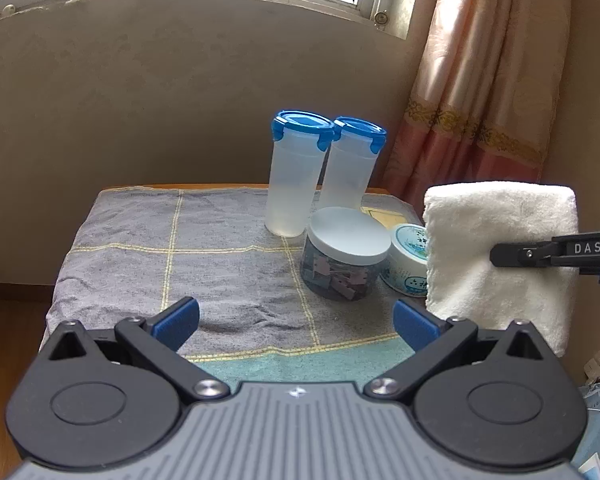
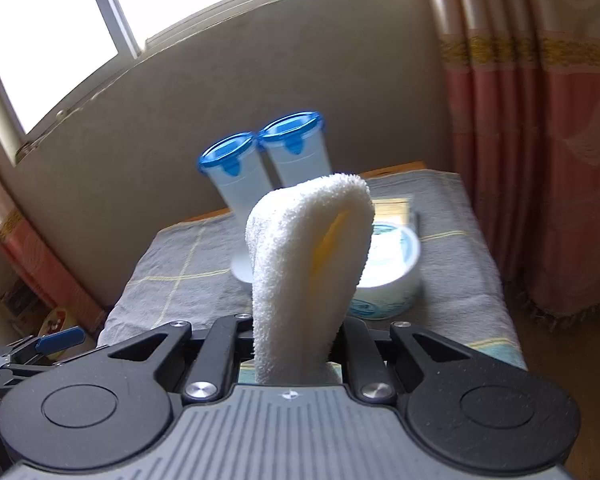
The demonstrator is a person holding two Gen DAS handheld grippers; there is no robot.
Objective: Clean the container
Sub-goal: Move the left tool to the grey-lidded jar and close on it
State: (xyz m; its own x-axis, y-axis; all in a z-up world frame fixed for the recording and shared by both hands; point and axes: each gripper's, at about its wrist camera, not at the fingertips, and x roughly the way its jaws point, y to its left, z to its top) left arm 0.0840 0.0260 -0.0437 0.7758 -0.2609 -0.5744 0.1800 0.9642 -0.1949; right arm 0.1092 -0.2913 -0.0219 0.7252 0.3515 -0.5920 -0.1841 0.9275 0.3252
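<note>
Two tall clear containers with blue clip lids point(image 1: 290, 172) point(image 1: 350, 168) stand at the back of the small table; the right wrist view shows them too point(image 2: 240, 176) point(image 2: 296, 152). In front of them sit a jar with a pale lid point(image 1: 346, 256), full of binder clips, and a white tub point(image 1: 406, 264) point(image 2: 388, 276). My right gripper point(image 2: 296, 344) is shut on a folded white towel point(image 2: 304, 264) point(image 1: 496, 256), held in the air to the right of the jars. My left gripper point(image 1: 296, 322) is open over the near part of the table, holding nothing.
A grey checked cloth point(image 1: 172, 256) covers the table. A beige wall and a window lie behind it, and a pink curtain point(image 1: 488, 80) hangs at the right. Wooden floor shows at the left, with some clutter low down at the right.
</note>
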